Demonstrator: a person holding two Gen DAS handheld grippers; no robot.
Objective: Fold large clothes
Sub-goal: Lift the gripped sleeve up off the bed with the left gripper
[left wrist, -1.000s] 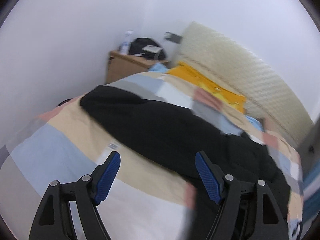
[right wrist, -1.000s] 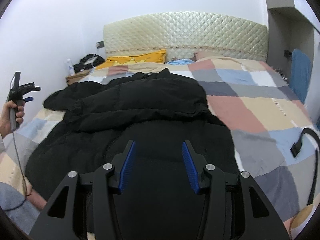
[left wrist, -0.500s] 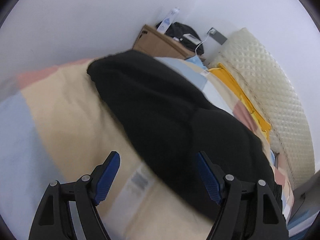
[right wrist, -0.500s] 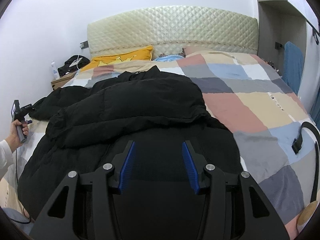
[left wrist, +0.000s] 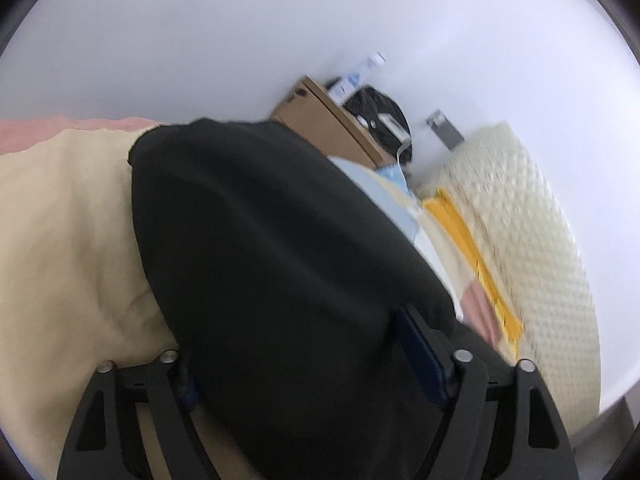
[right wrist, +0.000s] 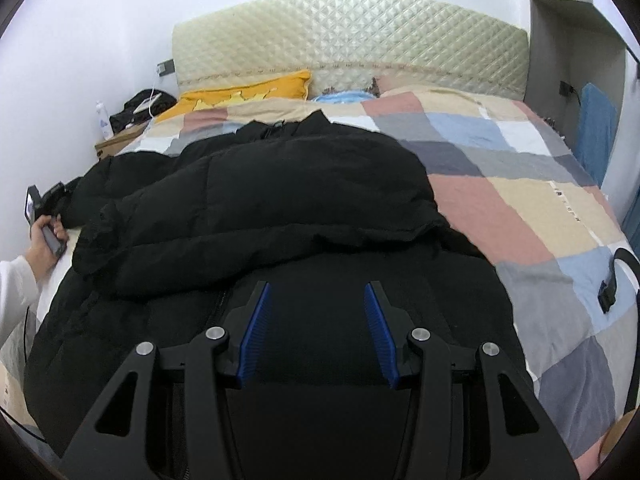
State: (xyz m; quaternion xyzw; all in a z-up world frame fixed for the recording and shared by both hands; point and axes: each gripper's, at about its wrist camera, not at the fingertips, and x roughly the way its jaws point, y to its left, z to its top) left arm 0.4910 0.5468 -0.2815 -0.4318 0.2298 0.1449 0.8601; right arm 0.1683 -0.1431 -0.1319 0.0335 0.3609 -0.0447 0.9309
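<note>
Item: black padded jacket (right wrist: 280, 200), large, lying on a bed with a patchwork quilt (right wrist: 520, 208); collar at the far end toward the quilted headboard (right wrist: 348, 36), hem at the near edge. Condition: partly folded. The right side and its sleeve appear laid over the front, forming a thick ridge across the middle; the left sleeve (left wrist: 260, 240) lies stretched out toward the left edge of the bed, unfolded. Left gripper (left wrist: 312, 364): set astride the left sleeve, fingers closing with the black fabric between them; whether the pads already press on it cannot be told, as one pad is hidden behind the cloth and the view is blurred. The person's left hand (right wrist: 46, 236), in a white sleeve, carries this gripper at the far left edge of the jacket. Right gripper (right wrist: 316, 332): poised above the near lower front of the jacket, fingers partly spread, nothing between them. Remaining, by estimate: bring the left sleeve across the body, then fold the length hem to collar and tidy. Also present: yellow pillow (right wrist: 248, 90) by the headboard; wooden nightstand (left wrist: 328, 128) with a bottle (left wrist: 356, 74) and a black bag (left wrist: 380, 112) at the far left.
</note>
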